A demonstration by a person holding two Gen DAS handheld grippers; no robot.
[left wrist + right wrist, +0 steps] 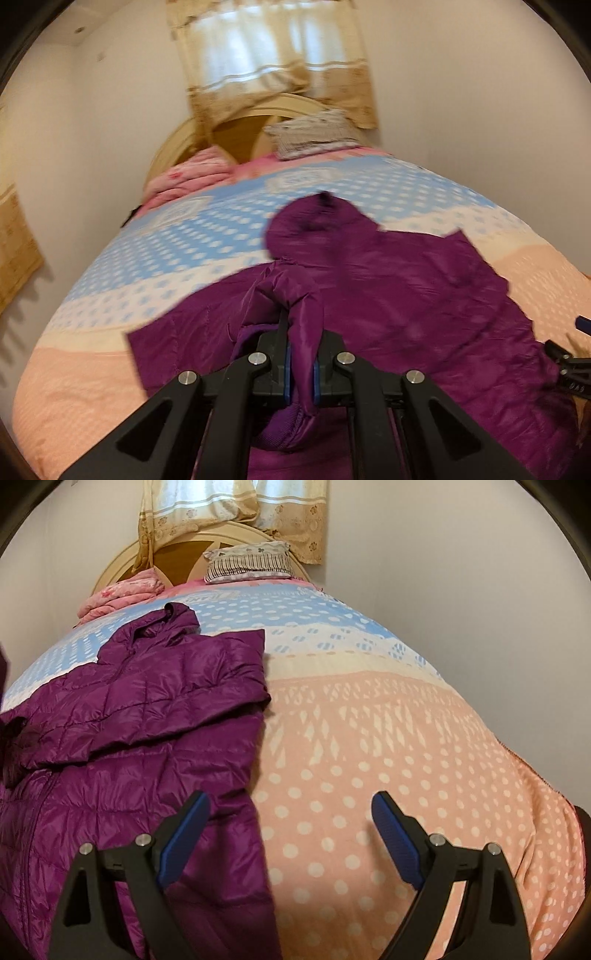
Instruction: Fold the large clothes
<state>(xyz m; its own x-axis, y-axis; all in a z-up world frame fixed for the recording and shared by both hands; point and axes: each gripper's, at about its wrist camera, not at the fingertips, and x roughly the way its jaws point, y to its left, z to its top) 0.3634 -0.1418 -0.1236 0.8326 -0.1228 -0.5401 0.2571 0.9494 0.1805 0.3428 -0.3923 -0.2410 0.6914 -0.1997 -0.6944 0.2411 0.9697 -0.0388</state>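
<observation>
The purple jacket (147, 709) lies on the bed's (369, 738) left half. The left gripper (301, 369) pinches its sleeve (295, 306); the right gripper (291, 834) gapes empty. The slick sleeve may slip free.

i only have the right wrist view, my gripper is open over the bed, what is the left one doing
Observer: The left gripper is shut on a sleeve of the purple jacket, the cuff hanging between its pads.
Operator: is the sleeve off the bed
Observer: Yes, it rises from the jacket body up into the jaws.
Operator: anything of mine visible from there
Observer: The right gripper shows only as a black tip at the right edge of the left wrist view, beside the jacket's hem.
</observation>
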